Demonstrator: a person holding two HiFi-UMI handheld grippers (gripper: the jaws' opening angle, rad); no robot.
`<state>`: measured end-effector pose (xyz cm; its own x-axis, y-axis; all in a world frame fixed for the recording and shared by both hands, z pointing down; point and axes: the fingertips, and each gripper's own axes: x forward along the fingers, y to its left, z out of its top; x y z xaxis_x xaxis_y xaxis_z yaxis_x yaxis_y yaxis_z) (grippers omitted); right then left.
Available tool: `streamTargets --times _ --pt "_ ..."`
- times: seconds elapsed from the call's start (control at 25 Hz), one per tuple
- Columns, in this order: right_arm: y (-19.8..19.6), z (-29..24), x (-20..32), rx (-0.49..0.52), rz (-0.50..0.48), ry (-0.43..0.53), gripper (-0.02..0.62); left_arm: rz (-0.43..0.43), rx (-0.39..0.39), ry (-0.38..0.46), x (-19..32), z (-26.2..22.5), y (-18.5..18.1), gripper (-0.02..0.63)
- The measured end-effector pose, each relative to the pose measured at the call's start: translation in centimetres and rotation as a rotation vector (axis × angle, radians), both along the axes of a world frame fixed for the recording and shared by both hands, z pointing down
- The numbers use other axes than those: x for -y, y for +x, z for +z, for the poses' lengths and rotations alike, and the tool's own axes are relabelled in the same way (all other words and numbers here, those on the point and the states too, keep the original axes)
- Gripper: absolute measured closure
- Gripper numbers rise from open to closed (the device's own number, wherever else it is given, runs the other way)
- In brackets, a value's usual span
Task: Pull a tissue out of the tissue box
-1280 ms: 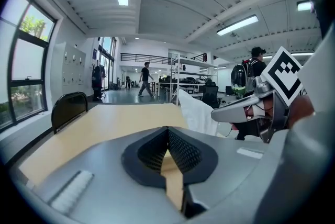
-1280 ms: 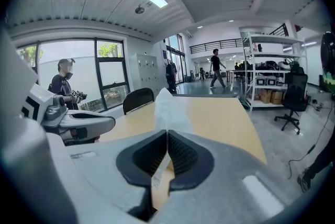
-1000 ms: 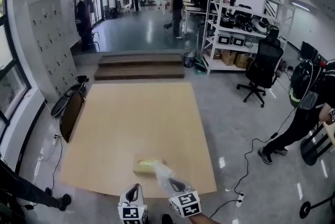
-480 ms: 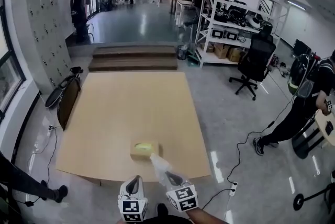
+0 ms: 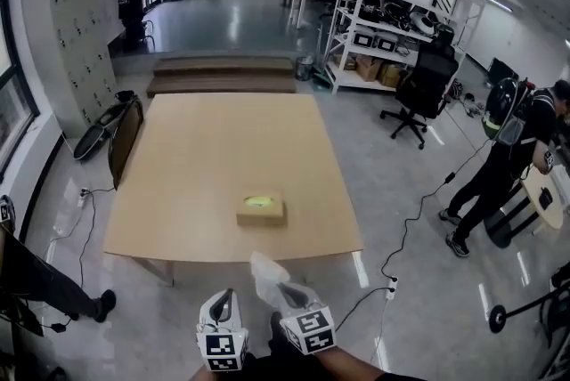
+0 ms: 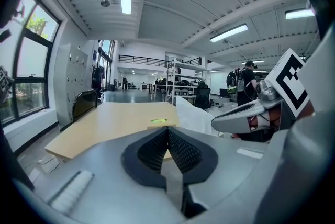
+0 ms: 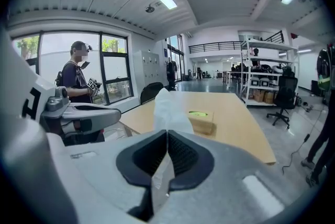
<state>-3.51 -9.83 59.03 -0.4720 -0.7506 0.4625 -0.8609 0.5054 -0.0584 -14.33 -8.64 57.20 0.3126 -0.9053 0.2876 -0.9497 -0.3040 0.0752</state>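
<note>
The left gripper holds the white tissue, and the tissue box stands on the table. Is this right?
Not quite: the right gripper holds the tissue, as the right gripper view shows; the left gripper is shut, empty. The rest is right.

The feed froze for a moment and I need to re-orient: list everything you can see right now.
table: one, tan, mid-floor.
box: one, tan with a green top slot, on the table near its front edge.
tissue: one, white, clear of the box and off the table.
chair: one, dark, at the table's left side.
office chair: one, black, right of the table's far end.
shelf: one, white, loaded, behind the office chair.
steps: brown, beyond the table.
bystander: one, dark clothes, far right.
left gripper: grey, bottom edge, jaws shut, empty.
right gripper: grey, bottom edge, jaws shut on the tissue.
</note>
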Motion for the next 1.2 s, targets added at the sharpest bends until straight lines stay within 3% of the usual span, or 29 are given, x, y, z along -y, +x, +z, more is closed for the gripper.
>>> streamTargets --times 0.32,0.56,1.2 --pt "-0.8 0.3 -6.3 -0.053 0.031 -0.038 0.595 0.024 -0.049 -0.052 -5.6 1.3 -1.1 0.588" --pt "-0.5 0.3 -7.7 -0.051 0.022 -0.026 0.595 0.035 -0.051 -0.034 -7.8 2.2 -0.2 0.588" --pt "6.8 -1.5 -11.2 0.018 -0.048 -0.001 0.595 -0.023 0.019 -0.026 -11.3 0.8 7.1 0.588"
